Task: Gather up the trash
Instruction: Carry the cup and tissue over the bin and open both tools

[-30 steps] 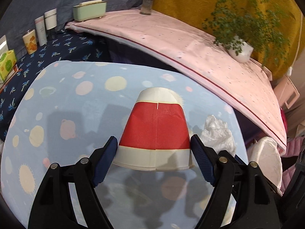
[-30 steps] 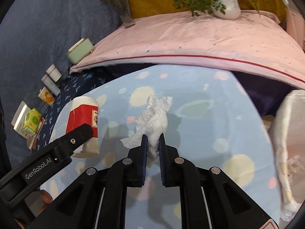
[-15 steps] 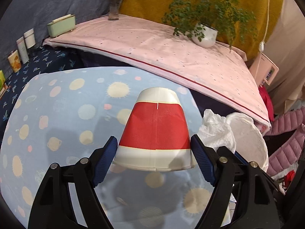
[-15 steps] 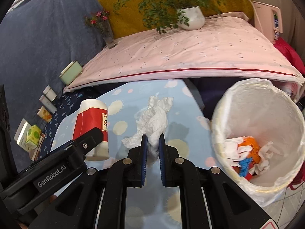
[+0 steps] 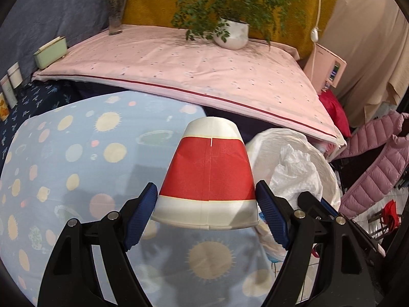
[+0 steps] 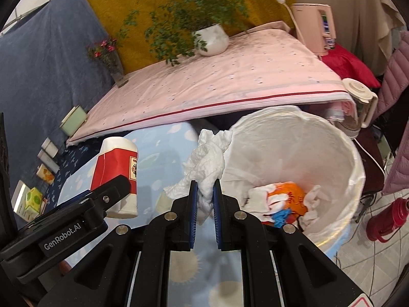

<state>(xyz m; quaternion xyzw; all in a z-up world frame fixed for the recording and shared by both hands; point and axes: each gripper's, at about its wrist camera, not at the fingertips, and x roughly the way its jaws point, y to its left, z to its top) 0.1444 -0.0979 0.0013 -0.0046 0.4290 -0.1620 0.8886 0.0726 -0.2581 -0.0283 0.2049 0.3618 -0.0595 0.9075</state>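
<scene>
CHANGE: bin [image 6: 352, 153] has come into view at 3 o'clock | LEFT: left gripper [image 5: 205, 212] clamped on paper cup [image 5: 208, 174] | RIGHT: right gripper [image 6: 203, 199] pinching crumpled tissue [image 6: 207, 161], at bin rim | STATUS: both items near drop-off.

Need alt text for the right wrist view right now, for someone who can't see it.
The right gripper pinches a crumpled white tissue beside the rim of a white-lined trash bin that holds trash. At left, the left gripper carries a red and white paper cup.
</scene>
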